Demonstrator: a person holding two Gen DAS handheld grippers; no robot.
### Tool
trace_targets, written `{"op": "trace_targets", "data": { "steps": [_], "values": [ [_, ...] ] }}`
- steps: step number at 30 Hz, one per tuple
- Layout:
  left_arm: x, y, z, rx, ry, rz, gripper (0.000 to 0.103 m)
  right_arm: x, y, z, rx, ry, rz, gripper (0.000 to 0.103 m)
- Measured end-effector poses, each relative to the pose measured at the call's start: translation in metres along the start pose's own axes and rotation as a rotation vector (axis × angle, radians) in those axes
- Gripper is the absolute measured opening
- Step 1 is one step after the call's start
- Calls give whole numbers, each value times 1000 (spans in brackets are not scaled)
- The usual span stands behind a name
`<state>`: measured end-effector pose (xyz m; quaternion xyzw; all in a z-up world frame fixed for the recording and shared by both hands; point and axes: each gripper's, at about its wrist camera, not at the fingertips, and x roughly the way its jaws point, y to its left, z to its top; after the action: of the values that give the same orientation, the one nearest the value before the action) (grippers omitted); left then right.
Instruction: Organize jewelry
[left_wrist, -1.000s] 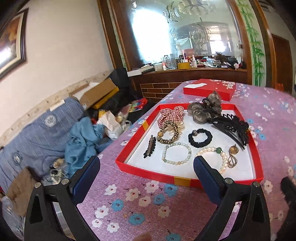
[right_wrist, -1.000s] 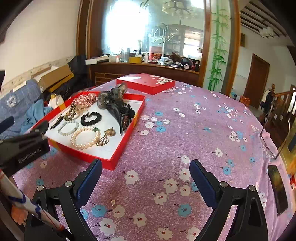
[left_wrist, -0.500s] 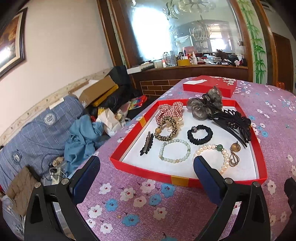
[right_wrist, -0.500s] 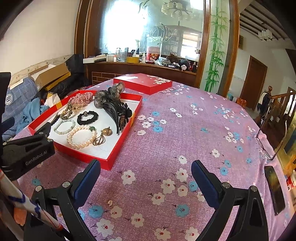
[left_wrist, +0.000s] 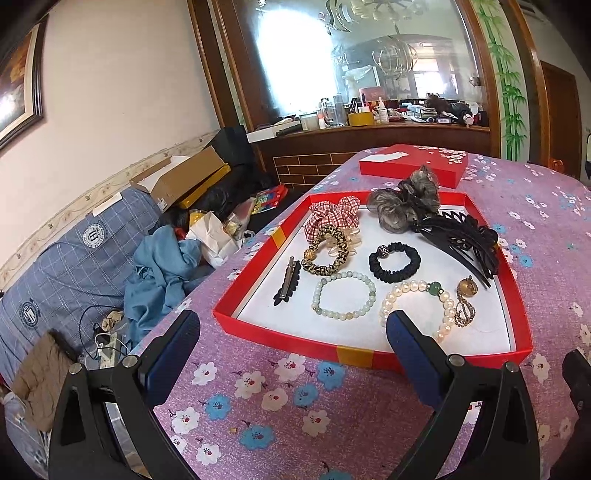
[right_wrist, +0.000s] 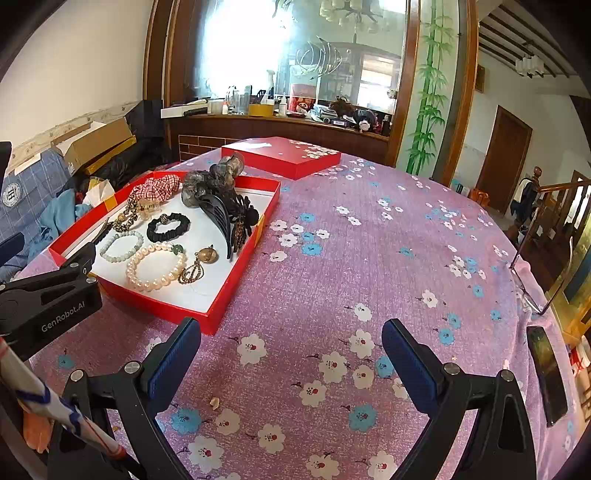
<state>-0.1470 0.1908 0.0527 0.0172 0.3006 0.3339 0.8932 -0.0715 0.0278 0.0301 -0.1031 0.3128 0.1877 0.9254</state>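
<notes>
Hovering low over the flowered purple tabletop (left_wrist: 280, 398), the left claw (left_wrist: 291, 336) has its blue pads spread wide apart, gripping nothing, its tips at the near wall of the red tray (left_wrist: 280, 341). That tray holds all the jewelry. From the left wrist view, a pale green bead bracelet (left_wrist: 343, 298) lies near the tray's middle, with a pearl bracelet (left_wrist: 419, 306) at its 3 o'clock, partly hidden behind the right pad. A gold pendant (left_wrist: 466, 301) sits just beside the pearls, further toward 3 o'clock. At 12 o'clock from the green beads lies a leopard-print scrunchie (left_wrist: 325, 251), touching a red checked scrunchie (left_wrist: 332, 216) beyond it. A black hair tie (left_wrist: 394, 261) rests at 1 o'clock from the green bracelet, and a slim black hair clip (left_wrist: 286, 282) lies at its 9 o'clock. A large black claw clip (left_wrist: 463, 240) leans across the tray's far right side, its end over the wall, with a grey gauze hair flower (left_wrist: 406, 203) at its 11 o'clock, touching it.

The right claw (right_wrist: 291, 345) also stands wide apart and bare, over bare cloth, with the tray's near corner (right_wrist: 210, 323) just beside its left pad at 10 o'clock. A red box lid (right_wrist: 280, 155) lies well beyond the tray at 12 o'clock.
</notes>
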Motion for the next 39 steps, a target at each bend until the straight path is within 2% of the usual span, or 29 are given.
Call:
{"op": "trace_targets", "data": {
  "steps": [39],
  "values": [
    [4, -3, 0, 4, 18, -6, 101, 3, 1, 0, -2, 19, -3, 100]
  ]
}}
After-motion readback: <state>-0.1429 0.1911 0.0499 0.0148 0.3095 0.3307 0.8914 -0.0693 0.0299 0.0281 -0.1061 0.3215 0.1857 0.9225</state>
